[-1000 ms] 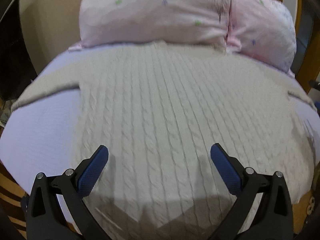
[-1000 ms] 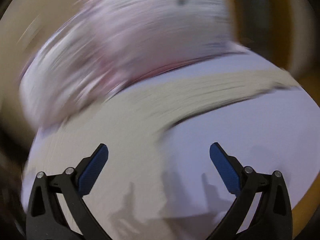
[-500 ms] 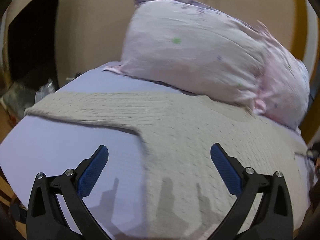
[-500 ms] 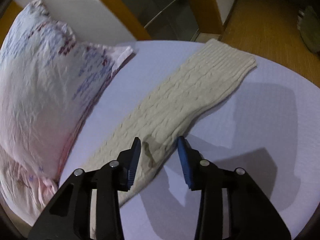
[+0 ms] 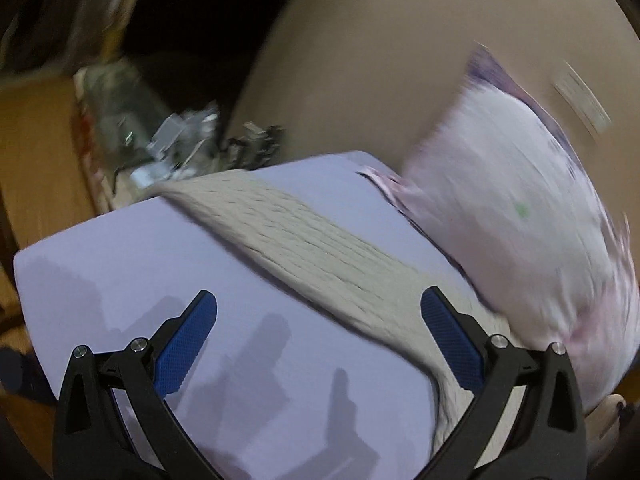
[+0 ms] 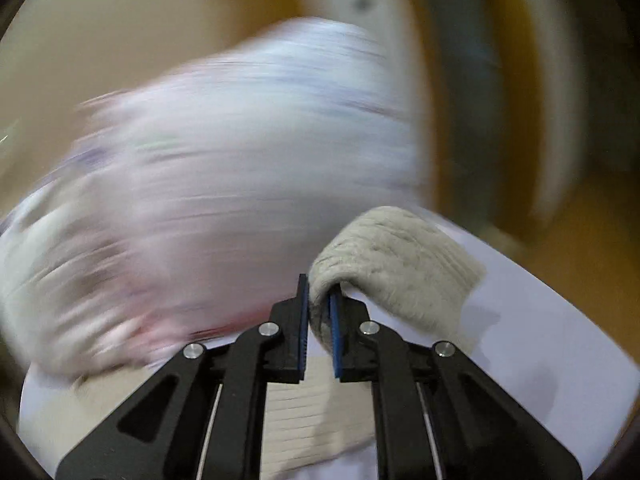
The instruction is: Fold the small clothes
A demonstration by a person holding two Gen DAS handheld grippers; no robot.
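A cream cable-knit sweater lies on a lavender bed. In the left wrist view its left sleeve [image 5: 304, 240] stretches flat from the far left corner toward the near right. My left gripper [image 5: 318, 320] is open and empty, just above the sheet near that sleeve. In the right wrist view my right gripper [image 6: 319, 304] is shut on the right sleeve [image 6: 392, 264], which is lifted and curls over the fingers to the right. The sweater body [image 6: 312, 412] lies below the gripper.
A pink pillow [image 5: 532, 220] lies at the head of the bed, also blurred in the right wrist view [image 6: 224, 168]. The lavender sheet [image 5: 132, 256] ends at a near-left edge. Clutter [image 5: 172, 144] sits beyond the far corner. A wooden floor [image 6: 576, 236] lies to the right.
My right gripper closed on the right sleeve and lifted it, swinging left. My left gripper swung left from the sweater body toward the left sleeve and stays open.
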